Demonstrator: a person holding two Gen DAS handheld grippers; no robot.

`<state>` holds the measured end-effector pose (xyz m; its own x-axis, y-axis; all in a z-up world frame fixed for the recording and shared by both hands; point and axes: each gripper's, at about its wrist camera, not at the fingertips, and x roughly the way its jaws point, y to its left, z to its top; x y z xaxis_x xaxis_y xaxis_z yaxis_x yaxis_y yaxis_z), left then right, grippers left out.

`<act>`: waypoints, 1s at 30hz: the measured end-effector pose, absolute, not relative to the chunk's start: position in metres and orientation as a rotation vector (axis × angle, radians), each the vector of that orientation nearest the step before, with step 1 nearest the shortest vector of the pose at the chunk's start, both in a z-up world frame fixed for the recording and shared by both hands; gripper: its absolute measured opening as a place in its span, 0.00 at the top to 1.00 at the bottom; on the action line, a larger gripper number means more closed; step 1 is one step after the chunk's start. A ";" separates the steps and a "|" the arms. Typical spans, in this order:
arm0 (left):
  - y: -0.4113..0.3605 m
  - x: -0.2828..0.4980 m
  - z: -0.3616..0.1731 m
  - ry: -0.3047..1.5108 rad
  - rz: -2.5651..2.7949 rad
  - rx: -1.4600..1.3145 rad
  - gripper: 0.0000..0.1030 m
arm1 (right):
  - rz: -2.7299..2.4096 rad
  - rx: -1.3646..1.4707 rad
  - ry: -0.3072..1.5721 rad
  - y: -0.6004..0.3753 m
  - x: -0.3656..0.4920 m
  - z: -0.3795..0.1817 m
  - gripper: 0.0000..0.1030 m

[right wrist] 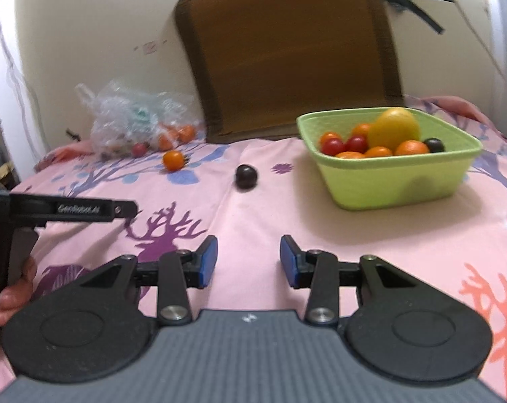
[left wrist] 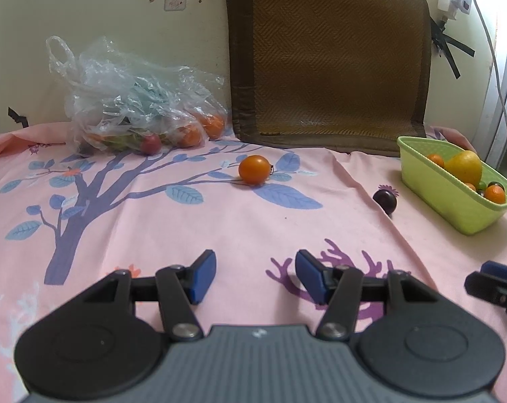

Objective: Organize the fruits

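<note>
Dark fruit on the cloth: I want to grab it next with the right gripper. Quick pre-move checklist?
1. Right gripper open, nothing held: ok.
2. Dark fruit unobstructed ahead of the fingers: ok.
3. Left gripper open, nothing held: ok.
4. Green basket upright, room left among the fruit: ok.
5. Orange fruit apart from the dark fruit: ok.
6. Whether the dark fruit will roll on the cloth: cannot tell.

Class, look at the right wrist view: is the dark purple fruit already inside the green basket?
No, the dark purple fruit lies on the pink cloth, left of the green basket and apart from it.
</note>
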<state>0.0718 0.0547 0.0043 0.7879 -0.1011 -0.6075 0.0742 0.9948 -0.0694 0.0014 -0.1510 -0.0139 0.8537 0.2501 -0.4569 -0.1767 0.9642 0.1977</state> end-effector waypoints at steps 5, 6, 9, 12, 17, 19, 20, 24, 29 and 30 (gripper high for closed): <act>0.047 0.056 0.010 0.571 -0.145 0.000 0.47 | 0.165 0.229 0.480 -0.163 -0.005 -0.015 0.58; 0.044 0.053 0.011 0.563 -0.158 0.008 0.47 | 0.153 0.246 0.480 -0.166 -0.007 -0.015 0.58; 0.038 0.046 0.011 0.562 -0.214 0.009 0.46 | 0.126 0.284 0.487 -0.173 -0.013 -0.017 0.58; 0.036 0.043 0.012 0.547 -0.238 0.019 0.46 | 0.096 0.307 0.499 -0.177 -0.019 -0.019 0.57; 0.040 0.044 0.011 0.555 -0.260 -0.014 0.44 | 0.064 0.319 0.493 -0.177 -0.028 -0.020 0.57; 0.040 0.044 0.011 0.555 -0.262 -0.020 0.43 | 0.055 0.319 0.493 -0.176 -0.028 -0.020 0.55; 0.040 0.044 0.011 0.554 -0.263 -0.020 0.42 | 0.052 0.320 0.493 -0.177 -0.027 -0.020 0.55; 0.039 0.041 0.012 0.538 -0.266 -0.003 0.35 | 0.043 0.319 0.491 -0.176 -0.027 -0.021 0.54; 0.035 0.038 0.013 0.519 -0.263 0.025 0.25 | 0.038 0.324 0.489 -0.176 -0.028 -0.021 0.54; 0.034 0.039 0.013 0.520 -0.263 0.029 0.25 | 0.038 0.325 0.488 -0.176 -0.027 -0.021 0.54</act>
<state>0.0386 0.0342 0.0134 0.8351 -0.2406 -0.4947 0.2554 0.9661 -0.0387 -0.0275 -0.1765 -0.0206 0.8836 0.1129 -0.4545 0.0412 0.9480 0.3155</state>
